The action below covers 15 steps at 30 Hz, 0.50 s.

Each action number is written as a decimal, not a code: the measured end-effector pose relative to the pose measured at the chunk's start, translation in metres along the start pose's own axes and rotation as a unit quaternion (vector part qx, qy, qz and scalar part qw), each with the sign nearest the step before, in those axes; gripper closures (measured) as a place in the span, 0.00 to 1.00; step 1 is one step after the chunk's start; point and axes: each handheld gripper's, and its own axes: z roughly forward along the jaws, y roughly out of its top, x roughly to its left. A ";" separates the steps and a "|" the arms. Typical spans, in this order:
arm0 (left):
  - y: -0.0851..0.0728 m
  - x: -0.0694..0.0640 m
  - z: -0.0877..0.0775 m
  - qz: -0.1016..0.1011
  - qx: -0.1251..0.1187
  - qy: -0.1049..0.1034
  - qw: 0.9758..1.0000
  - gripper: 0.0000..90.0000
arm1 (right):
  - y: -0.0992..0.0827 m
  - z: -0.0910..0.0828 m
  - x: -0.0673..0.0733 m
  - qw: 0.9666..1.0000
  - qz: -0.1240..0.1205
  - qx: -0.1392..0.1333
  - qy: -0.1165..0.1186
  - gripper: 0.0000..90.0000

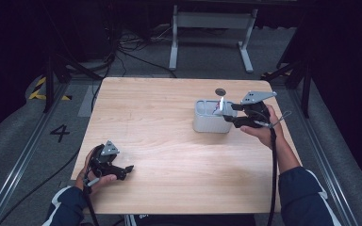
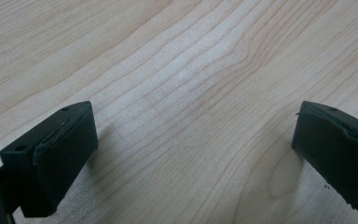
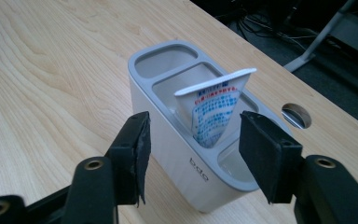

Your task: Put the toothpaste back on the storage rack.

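Grey plastic holder (image 3: 168,135) stands on the right half of my wooden bench (image 1: 160,122), divided into three compartments. A small printed sachet (image 3: 214,112) leans upright in the middle one, its flat white top edge poking above the rim. My right claw (image 3: 193,154) hangs just in front of the holder, jaws spread, nothing between them. My left claw (image 2: 193,154) rests low over bare wood at the near left corner, jaws also wide apart and empty. I judge the sachet light, thin and floppy, likely slick, so it would crumple if squeezed at the belly. The stiff sealed top edge looks like the best place to pinch. The holder seems rigid but light enough to tip.
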 end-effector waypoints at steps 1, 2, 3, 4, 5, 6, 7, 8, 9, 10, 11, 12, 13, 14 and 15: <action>0.000 0.000 0.000 -0.001 0.000 0.000 1.000 0.01 | -0.001 -0.002 0.002 1.000 0.000 0.001 -0.005 0.48; 0.000 0.000 0.000 -0.001 0.000 0.000 1.000 0.01 | -0.003 -0.004 0.003 1.000 -0.001 0.001 -0.005 0.47; 0.000 0.000 0.000 0.000 -0.001 0.000 1.000 0.01 | -0.003 -0.004 0.003 1.000 -0.001 0.001 -0.005 0.47; 0.000 0.000 0.000 0.000 0.000 0.000 1.000 0.01 | -0.004 -0.006 0.004 1.000 -0.001 -0.001 -0.005 0.47; 0.000 0.000 0.000 -0.001 0.000 0.000 1.000 0.01 | -0.005 -0.007 0.005 1.000 -0.002 -0.001 -0.005 0.46; 0.000 0.000 0.000 -0.001 -0.001 0.000 1.000 0.01 | -0.007 -0.010 0.008 1.000 -0.009 0.003 -0.011 0.45; 0.000 0.000 0.000 0.000 -0.001 0.000 1.000 0.01 | -0.007 -0.010 0.008 1.000 -0.009 0.003 -0.011 0.45; 0.000 0.000 0.000 -0.001 0.000 0.000 1.000 0.01 | -0.008 -0.011 0.009 1.000 -0.009 0.004 -0.012 0.45; 0.000 0.000 0.000 0.000 0.000 0.000 1.000 0.01 | -0.009 -0.012 0.010 1.000 -0.012 0.005 -0.017 0.44; 0.000 0.000 0.000 0.001 0.000 0.001 1.000 0.01 | -0.010 -0.013 0.012 1.000 -0.014 0.005 -0.024 0.44; 0.000 0.000 0.000 0.000 0.000 0.000 1.000 0.01 | -0.011 -0.014 0.012 1.000 -0.014 0.005 -0.026 0.43; 0.000 0.000 0.000 -0.001 -0.001 0.000 1.000 0.01 | -0.013 -0.015 0.013 1.000 -0.014 0.005 -0.023 0.43; 0.000 0.000 0.000 0.000 0.000 0.000 1.000 0.01 | -0.014 -0.016 0.014 1.000 -0.015 0.006 -0.021 0.43; 0.000 0.000 0.000 0.001 -0.001 0.001 1.000 0.01 | -0.015 -0.017 0.014 1.000 -0.015 0.007 -0.023 0.42; 0.000 0.000 0.000 0.000 0.000 0.000 1.000 0.01 | -0.016 -0.017 0.015 1.000 -0.017 0.009 -0.024 0.42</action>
